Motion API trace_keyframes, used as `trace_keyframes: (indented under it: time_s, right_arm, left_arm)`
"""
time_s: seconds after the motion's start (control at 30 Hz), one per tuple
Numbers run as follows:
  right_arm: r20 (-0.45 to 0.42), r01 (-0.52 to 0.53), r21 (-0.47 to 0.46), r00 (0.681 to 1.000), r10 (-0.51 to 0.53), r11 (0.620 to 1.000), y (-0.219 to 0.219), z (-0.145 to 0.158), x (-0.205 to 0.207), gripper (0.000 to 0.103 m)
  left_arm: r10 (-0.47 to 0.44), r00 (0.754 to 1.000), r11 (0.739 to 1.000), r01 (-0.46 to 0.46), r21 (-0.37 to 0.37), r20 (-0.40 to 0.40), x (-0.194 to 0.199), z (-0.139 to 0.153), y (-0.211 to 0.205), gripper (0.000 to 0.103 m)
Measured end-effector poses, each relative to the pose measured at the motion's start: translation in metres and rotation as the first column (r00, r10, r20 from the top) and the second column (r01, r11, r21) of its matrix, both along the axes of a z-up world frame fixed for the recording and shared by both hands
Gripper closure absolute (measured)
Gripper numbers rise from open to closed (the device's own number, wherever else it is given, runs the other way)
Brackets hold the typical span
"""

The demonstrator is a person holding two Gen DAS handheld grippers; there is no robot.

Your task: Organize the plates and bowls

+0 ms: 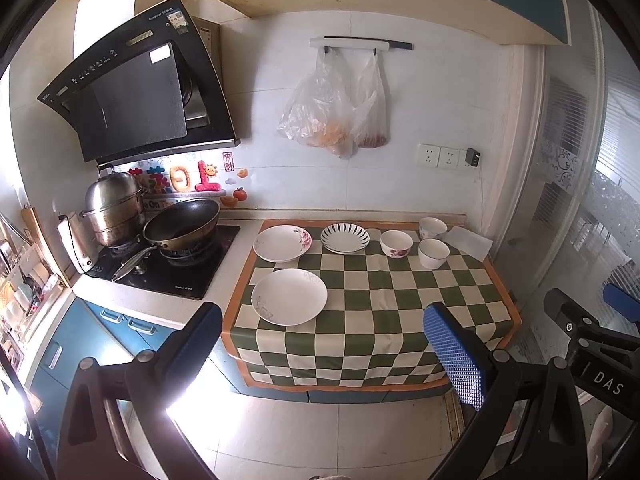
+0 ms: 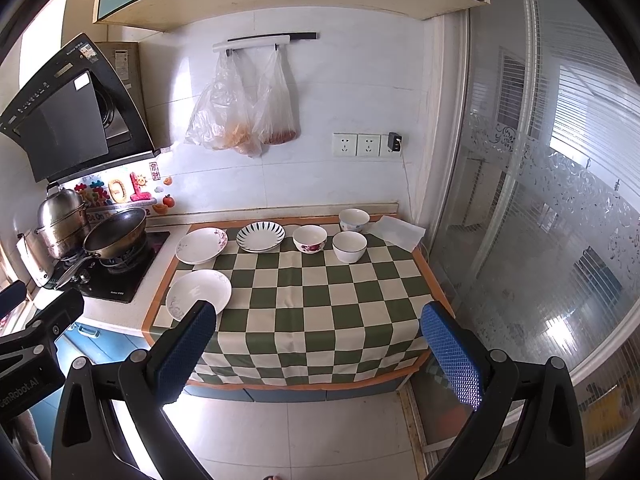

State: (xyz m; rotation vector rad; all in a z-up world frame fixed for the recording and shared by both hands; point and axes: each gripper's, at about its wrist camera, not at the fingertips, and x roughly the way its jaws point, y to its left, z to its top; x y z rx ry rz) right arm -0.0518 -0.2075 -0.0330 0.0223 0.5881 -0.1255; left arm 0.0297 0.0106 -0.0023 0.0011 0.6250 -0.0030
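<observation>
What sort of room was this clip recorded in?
A home kitchen, most likely. A range hood hangs over a gas stove with a wok and a steamer pot, and plates and bowls sit on a checked cloth covering the counter beside it.

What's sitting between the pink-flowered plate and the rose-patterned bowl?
The striped plate sits between the flowered plate and the rose bowl; both views show it.
</observation>
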Motion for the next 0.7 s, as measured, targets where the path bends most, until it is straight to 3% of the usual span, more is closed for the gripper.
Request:
trace_keyframes:
  time_s: [0.1, 0.23, 0.33, 0.57, 0.7]
  right_arm:
    - [-0.006, -0.011, 0.032, 1.0, 0.011, 0.999, -0.005, -0.005, 0.011, 0.0]
    - [-0.043, -0.084, 0.131, 0.995, 0.09, 0.988, -0.013, -0.031, 0.048, 0.0]
    - [-0.145, -0.139, 0.236, 0.974, 0.176, 0.962, -0.015, -0.07, 0.099, 0.0]
    - [-0.291, -0.167, 0.298, 0.922, 0.256, 0.94, 0.015, -0.151, 0.22, 0.0]
    - [-0.361, -0.167, 0.332, 0.887, 0.289, 0.928, 0.044, -0.196, 0.296, 0.001]
  left_arm:
    - [0.031, 1.0, 1.0, -0.031, -0.008, -0.002, 0.012, -0.008, 0.003, 0.0]
    - [0.113, 0.991, 0.994, -0.112, 0.011, -0.073, 0.046, -0.037, 0.018, 0.0]
    - [0.162, 0.974, 0.987, -0.161, 0.016, -0.159, 0.08, -0.067, 0.037, 0.0]
    - [0.227, 0.925, 0.974, -0.224, 0.045, -0.304, 0.175, -0.144, 0.082, 0.0]
    - [0.219, 0.901, 0.97, -0.241, -0.012, -0.373, 0.243, -0.19, 0.12, 0.0]
